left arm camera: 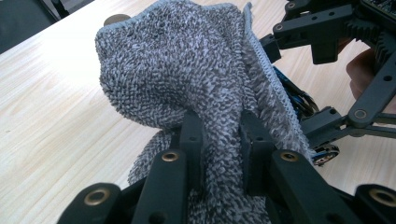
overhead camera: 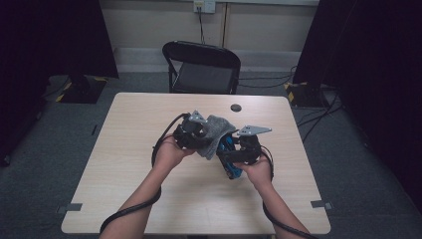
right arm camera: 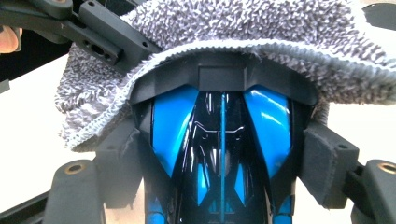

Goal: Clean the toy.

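Above the wooden table (overhead camera: 149,129), a blue-and-black toy car (right arm camera: 222,140) is gripped at its sides by the right gripper (right arm camera: 224,158), its jaws clamped wide around the body. A grey terry cloth (left arm camera: 187,65) is pinched tight between the closed jaws of the left gripper (left arm camera: 219,135) and is draped over the car's upper end, touching it.

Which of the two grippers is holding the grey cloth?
The left gripper: its jaws pinch the grey cloth. The right gripper clamps the blue and black toy car instead, which the cloth drapes over.
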